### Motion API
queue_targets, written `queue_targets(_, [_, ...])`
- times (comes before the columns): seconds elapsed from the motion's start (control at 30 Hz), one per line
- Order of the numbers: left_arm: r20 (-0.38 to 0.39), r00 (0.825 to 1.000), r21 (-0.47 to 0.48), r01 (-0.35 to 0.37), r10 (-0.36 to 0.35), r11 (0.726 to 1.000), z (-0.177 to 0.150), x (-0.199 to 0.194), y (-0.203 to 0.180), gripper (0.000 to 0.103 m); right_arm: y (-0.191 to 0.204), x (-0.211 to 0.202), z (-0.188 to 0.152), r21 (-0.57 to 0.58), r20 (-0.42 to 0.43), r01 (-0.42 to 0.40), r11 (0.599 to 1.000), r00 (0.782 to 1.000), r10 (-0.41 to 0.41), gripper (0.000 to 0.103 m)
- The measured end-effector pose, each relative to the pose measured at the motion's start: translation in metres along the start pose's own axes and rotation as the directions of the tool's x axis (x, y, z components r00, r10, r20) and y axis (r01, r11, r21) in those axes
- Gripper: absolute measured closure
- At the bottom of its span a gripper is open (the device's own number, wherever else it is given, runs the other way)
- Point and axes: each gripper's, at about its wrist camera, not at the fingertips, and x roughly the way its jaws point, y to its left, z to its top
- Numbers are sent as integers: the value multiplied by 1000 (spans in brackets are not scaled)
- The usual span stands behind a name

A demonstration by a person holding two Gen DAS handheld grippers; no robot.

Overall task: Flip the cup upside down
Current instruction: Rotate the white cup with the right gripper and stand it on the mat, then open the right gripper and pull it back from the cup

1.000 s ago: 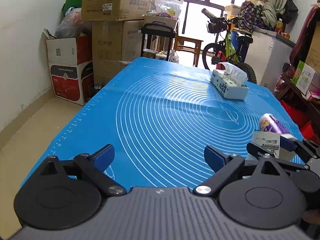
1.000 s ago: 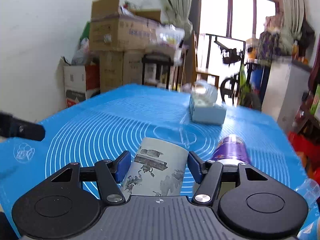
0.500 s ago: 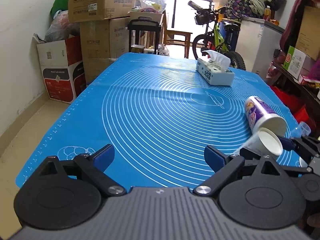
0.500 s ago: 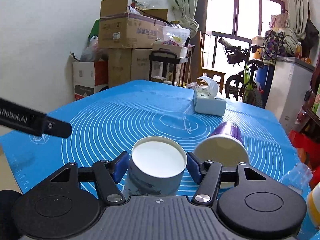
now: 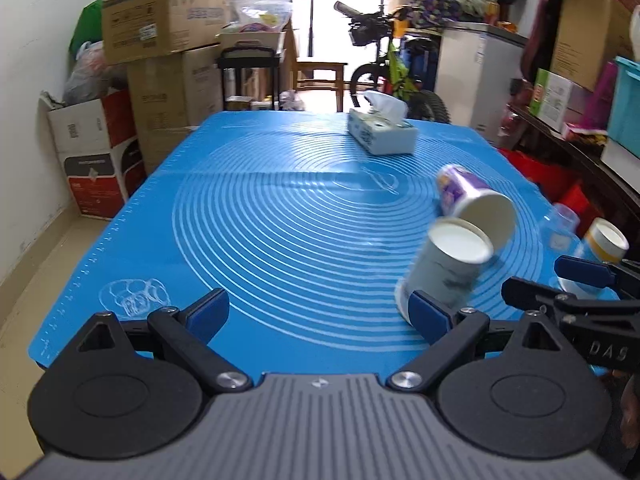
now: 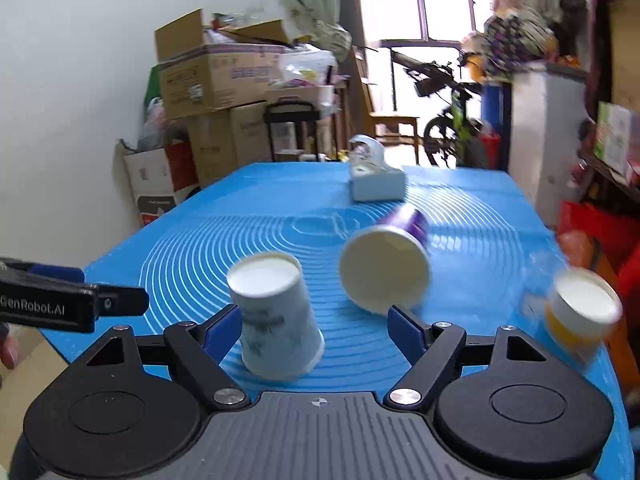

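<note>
Between your right gripper's [image 6: 314, 320] spread blue fingers [image 6: 222, 326] the cup [image 6: 276, 316] stands mouth-down on the blue mat [image 6: 208, 240], its white base facing up and tilted a little. It sits against the left finger and apart from the right one, so that gripper is open and holding nothing. Your left gripper [image 5: 320, 310] is open as well, with only mat between its pads; from its camera the cup [image 5: 448, 268] shows just beyond its right finger. "GenRobot.AI" reads in white along the side of the left gripper in the right wrist view, and the letters "DAS" show on the black body of the right gripper [image 5: 592, 280] in the left wrist view. The grey printing on the cup is too blurred to read.

You have three paper cups in view: the flipped one, a purple cup [image 6: 386, 268] lying on its side just behind it with its mouth toward you, and a yellow-banded cup [image 6: 580, 312] at the right edge, badly blurred. Farther back lies one tissue box [image 6: 376, 186]. Beyond the mat stand stacked cardboard boxes [image 6: 212, 76], their print illegible, and one bicycle [image 6: 444, 120].
</note>
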Motion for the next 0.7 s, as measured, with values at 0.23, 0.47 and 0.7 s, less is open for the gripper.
queue_targets(0.23, [-3, 999, 34, 36, -36, 999, -20, -21, -17, 8, -8, -33, -20, 18, -18, 44, 999, 999, -44, 21])
queue_targets(0.47, [-12, 999, 57, 44, -43, 997, -31, -29, -26, 8, -4, -48, -35, 9, -43, 54, 998, 998, -54, 21])
queue_targets(0.7, [-17, 999, 72, 47, -46, 996, -38, -32, -29, 8, 0, -54, -37, -6, -43, 58, 998, 997, -58, 21])
